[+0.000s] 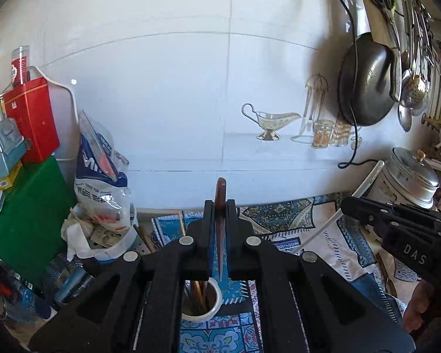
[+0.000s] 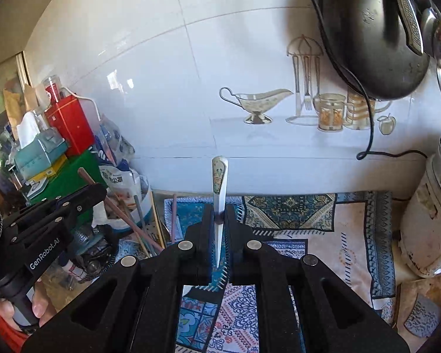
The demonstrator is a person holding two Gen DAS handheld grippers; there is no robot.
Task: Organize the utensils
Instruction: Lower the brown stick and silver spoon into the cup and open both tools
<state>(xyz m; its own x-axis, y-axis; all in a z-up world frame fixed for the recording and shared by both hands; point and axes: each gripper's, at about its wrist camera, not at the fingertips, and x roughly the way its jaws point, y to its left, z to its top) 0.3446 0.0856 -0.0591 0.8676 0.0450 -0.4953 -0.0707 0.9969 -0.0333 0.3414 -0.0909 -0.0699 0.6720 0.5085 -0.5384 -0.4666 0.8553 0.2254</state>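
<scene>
Above the patterned cloth [image 1: 279, 220], a brown utensil [image 1: 220, 206] is being pinched by the left gripper [image 1: 219, 229] and a white spoon [image 2: 219, 188] by the right gripper [image 2: 219, 229]; the cup [image 1: 203, 303] is being partly filled, both pieces undelivered.

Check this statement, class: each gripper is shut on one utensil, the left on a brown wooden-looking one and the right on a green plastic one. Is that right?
Not quite. The right gripper is shut on a white utensil with a decorated end, not a green plastic one; the right wrist view shows it. The left gripper is indeed shut on a brown utensil.
</scene>
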